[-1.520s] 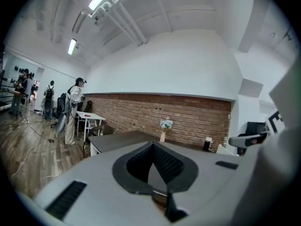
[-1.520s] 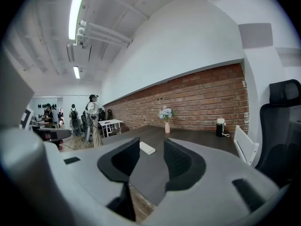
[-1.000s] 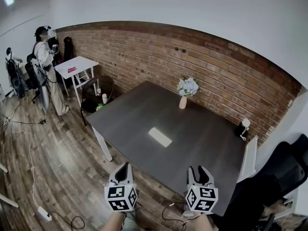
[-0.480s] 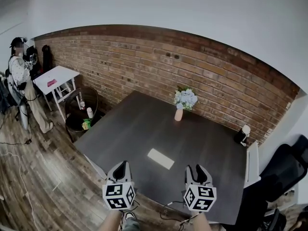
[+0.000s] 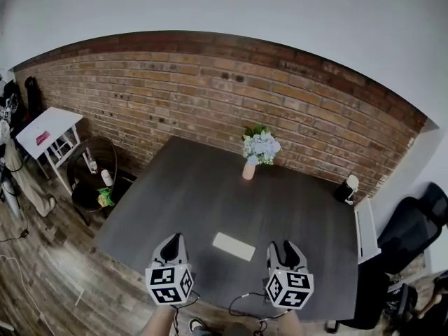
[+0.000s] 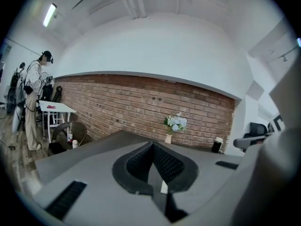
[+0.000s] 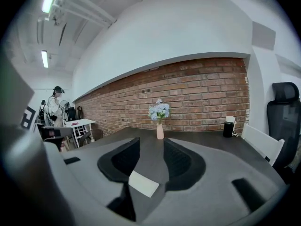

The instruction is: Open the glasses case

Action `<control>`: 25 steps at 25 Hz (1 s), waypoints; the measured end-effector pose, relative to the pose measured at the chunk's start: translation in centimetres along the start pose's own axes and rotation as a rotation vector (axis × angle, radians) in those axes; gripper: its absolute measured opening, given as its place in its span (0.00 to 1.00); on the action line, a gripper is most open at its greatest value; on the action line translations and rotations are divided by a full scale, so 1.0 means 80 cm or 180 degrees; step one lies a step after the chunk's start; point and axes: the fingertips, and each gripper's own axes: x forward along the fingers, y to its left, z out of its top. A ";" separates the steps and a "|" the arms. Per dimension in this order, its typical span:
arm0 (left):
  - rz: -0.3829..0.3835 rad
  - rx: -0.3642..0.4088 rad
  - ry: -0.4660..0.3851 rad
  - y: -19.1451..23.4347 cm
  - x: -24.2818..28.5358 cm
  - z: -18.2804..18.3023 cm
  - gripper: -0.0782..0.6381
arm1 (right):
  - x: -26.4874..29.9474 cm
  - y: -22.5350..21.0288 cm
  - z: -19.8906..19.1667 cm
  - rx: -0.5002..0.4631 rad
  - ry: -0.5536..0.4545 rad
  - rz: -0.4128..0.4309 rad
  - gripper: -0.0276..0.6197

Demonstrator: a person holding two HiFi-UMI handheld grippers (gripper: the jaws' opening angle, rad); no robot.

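Note:
The glasses case, a flat white oblong, lies shut on the dark grey table near its front edge. My left gripper hovers just left of it, its two jaws meeting at the tips with nothing held. My right gripper hovers just right of the case, jaws apart and empty. In the right gripper view the case shows low between the open jaws of the right gripper, apart from them. In the left gripper view only a sliver of the case shows below the left gripper.
A pink vase of pale blue flowers stands at the table's far side. A black and white canister sits at the far right corner. A black office chair is at the right. A small white table and a person are far left.
Both grippers have come forward to the table's front edge. The case now lies between them. The person and the white table have slid off towards the left.

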 end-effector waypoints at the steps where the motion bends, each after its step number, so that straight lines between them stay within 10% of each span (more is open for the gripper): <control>1: -0.0020 -0.0024 0.0027 0.000 0.009 -0.003 0.11 | 0.005 -0.004 -0.004 0.0001 0.0040 -0.0032 0.29; 25: -0.0148 -0.0007 0.0451 -0.032 0.107 -0.061 0.11 | 0.085 -0.050 -0.031 0.0040 0.0344 -0.0071 0.29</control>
